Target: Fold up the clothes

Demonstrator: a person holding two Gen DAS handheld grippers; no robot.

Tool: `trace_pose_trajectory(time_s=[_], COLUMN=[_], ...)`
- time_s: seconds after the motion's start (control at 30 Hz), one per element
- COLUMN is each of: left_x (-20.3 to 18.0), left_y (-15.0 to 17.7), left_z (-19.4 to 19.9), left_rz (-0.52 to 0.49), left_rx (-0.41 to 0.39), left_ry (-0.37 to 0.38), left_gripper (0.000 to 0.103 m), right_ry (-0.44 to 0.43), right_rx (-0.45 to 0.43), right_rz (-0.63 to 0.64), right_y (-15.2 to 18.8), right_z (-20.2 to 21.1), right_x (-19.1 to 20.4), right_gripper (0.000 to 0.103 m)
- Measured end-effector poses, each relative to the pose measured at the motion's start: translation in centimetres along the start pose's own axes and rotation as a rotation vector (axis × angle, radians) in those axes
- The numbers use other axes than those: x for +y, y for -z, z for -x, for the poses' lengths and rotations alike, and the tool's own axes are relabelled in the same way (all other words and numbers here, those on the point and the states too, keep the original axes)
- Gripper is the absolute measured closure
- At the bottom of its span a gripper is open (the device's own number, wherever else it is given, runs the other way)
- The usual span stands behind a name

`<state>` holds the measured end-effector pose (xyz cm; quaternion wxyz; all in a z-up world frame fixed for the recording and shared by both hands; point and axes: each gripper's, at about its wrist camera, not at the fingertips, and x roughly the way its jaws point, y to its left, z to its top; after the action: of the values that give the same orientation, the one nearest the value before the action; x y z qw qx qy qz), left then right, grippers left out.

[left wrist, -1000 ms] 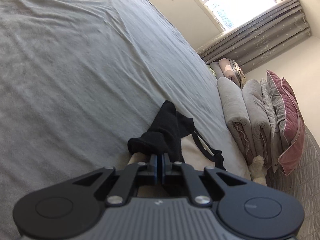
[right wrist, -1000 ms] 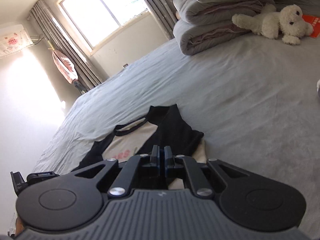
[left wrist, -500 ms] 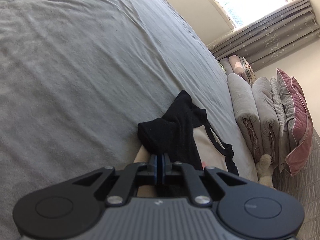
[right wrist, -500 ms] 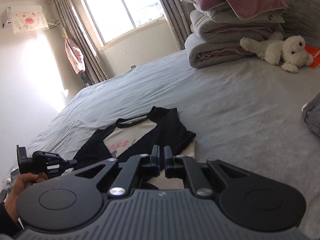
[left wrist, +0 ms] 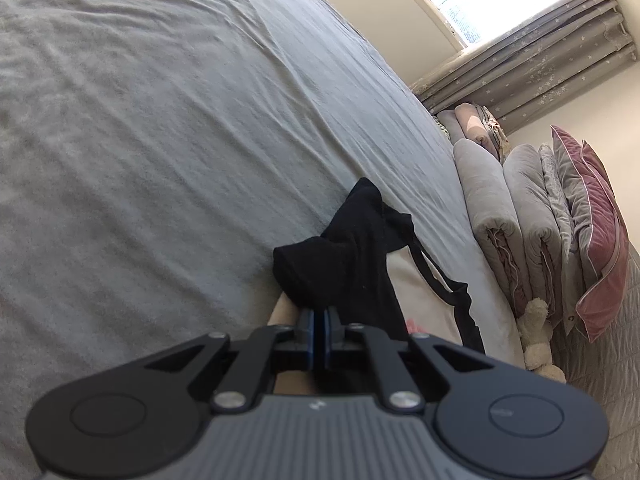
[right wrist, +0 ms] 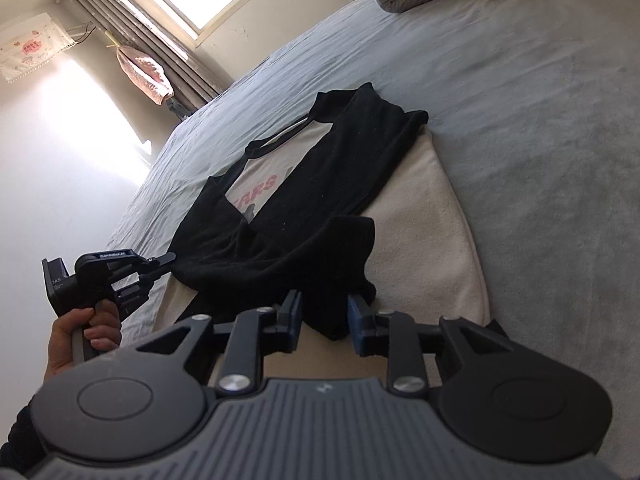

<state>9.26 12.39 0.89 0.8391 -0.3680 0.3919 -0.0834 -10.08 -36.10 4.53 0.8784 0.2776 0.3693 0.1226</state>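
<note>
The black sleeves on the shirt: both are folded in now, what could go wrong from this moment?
1. The left gripper is shut on the black sleeve. If it pulls away before opening, the sleeve may drag back off the cream shirt body.
2. The right gripper is open with black cloth between its fingers. Lifting carelessly could snag it and undo the fold.
3. The two sleeves overlap unevenly, so the next fold may come out lumpy.

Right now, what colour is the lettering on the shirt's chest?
Pink lettering on the cream panel, clearest in the right wrist view.
</note>
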Motion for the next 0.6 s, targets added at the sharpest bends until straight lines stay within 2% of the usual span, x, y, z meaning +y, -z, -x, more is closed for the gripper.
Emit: trace_pose_trajectory(time_s=[0.03,0.13,0.2,0.27,0.33,0.4,0.6], left_x=[0.0,0.2,0.2,0.3,0.2,0.1,0.1], left_y=[0.0,-0.1,-0.1,0.0,-0.1,-0.1,-0.1], left_z=[0.0,-0.1,0.0,0.1,0.0,0.0,-0.1], left_rz=[0.004,0.021,0.028,0.029,0.032,0.034,0.031], left_rx=[0.0,0.0,0.0,0.0,0.001,0.003,0.005], left_ry=[0.0,0.006,0.01,0.012,0.011,0.011,0.007], left_gripper=[0.098,0.098,0.098,0.098,0.098,0.098,0.098], right_ry=[0.004,0.014,0.02,0.005,0.019,0.032,0.07], right_rx=[-0.003,-0.014,-0.02,-0.028,-0.035,-0.026,-0.001], right_rz=[0.013,0.054,0.079,0.05,0.013,0.037,0.11], right_y=[0.0,0.1,0.1,0.2,0.3,0.6,1.3], right_z=[0.0,0.1,0.2,0.8,1.1,0.7,-0.6], right_x=[0.2,0.6,0.9,0.4,-0.1,0.3,1.6], right_gripper=[0.074,0.093,0.093,0.093,0.088,0.064,0.064])
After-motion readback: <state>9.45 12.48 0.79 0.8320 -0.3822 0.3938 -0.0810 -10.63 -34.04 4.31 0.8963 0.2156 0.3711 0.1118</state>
